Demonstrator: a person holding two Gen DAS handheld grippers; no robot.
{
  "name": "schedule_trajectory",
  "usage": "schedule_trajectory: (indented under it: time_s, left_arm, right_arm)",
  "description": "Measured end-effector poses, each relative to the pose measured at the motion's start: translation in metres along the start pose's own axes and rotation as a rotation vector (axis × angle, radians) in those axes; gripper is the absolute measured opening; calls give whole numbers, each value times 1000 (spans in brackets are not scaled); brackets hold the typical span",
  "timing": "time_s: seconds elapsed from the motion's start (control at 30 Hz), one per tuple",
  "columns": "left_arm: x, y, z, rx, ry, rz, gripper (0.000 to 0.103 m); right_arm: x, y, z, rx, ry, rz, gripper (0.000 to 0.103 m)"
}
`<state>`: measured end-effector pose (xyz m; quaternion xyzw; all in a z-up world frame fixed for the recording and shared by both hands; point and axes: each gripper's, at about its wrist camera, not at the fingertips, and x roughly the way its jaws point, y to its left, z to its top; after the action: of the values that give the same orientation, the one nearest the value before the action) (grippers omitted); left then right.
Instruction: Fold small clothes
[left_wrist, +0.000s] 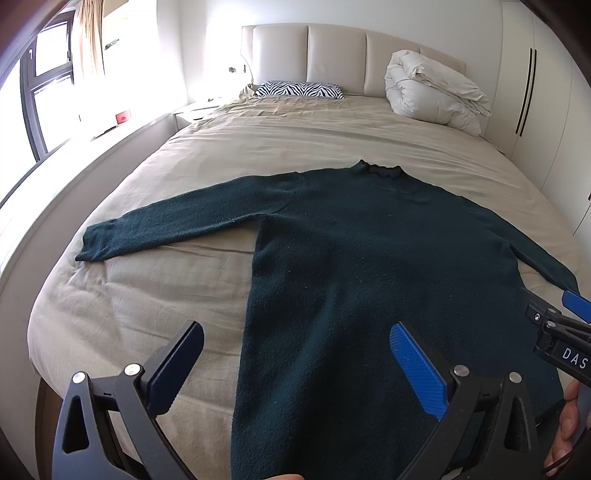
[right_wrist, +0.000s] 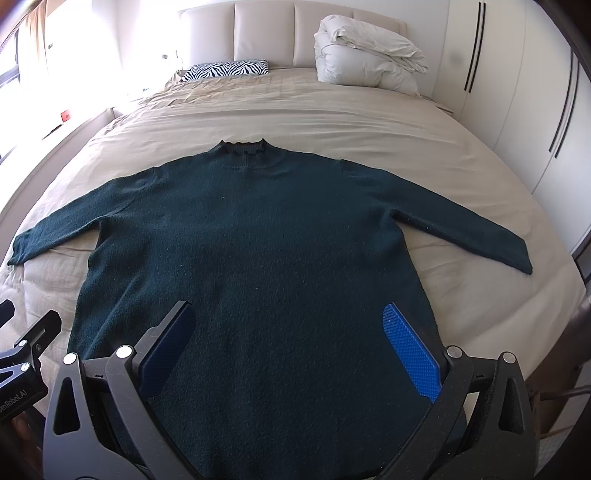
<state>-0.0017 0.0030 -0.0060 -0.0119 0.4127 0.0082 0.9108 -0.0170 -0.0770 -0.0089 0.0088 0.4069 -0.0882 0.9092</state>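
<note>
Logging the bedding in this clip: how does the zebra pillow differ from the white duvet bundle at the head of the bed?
The zebra pillow is striped black and white; the duvet bundle is plain white. The pillow lies low and flat toward the window side; the duvet is piled high by the wardrobe side. Both sit against the headboard, clear of the sweater.

Both views low over sweater (right_wrist: 258, 258)

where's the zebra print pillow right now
The zebra print pillow lies at the head of the beige bed, against the headboard, left of the folded white duvet.
</note>
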Motion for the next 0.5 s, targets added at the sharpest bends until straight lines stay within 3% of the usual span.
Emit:
schedule_trajectory:
  time_s: [0.5]
  left_arm:
    - [0,0,-1,0,2,1,103]
  right_arm:
    - [3,0,-2,8,6,4,103]
